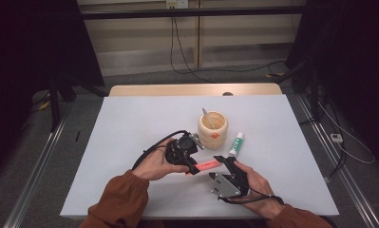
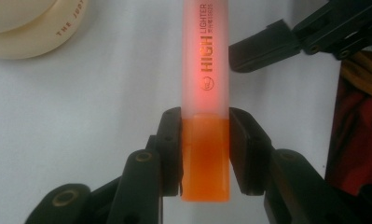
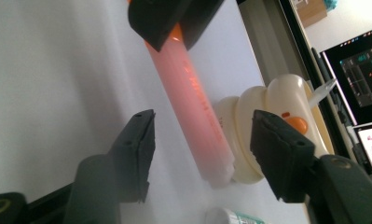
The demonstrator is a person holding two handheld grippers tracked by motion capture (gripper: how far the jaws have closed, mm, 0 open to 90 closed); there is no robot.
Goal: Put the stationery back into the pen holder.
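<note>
Two grippers are held close together above the near middle of the white surface (image 1: 130,137), one in each of the person's hands. An orange highlighter (image 2: 205,93) is clamped at its orange end between the fingers (image 2: 172,149) of the left gripper (image 1: 191,161), with both fingers pressed against the sides of the barrel. The highlighter is held off the surface and is pointed toward the right gripper (image 1: 225,164). In the right gripper view the translucent cap end of the highlighter (image 3: 193,116) is seen lying between the right gripper's fingers (image 3: 132,154), which are spread wide apart and are not touching it. A cream-coloured cup (image 1: 213,128) with an orange mark on its side is stood just beyond the grippers, and a thin pale stick-like thing (image 1: 207,117) is leaned inside it. A small white tube with green print (image 1: 236,143) is laid on the surface just to the right of the cup, near the right gripper. Rust-coloured sleeves (image 1: 120,199) are worn on the forearms, which are brought in from the near edge.
</note>
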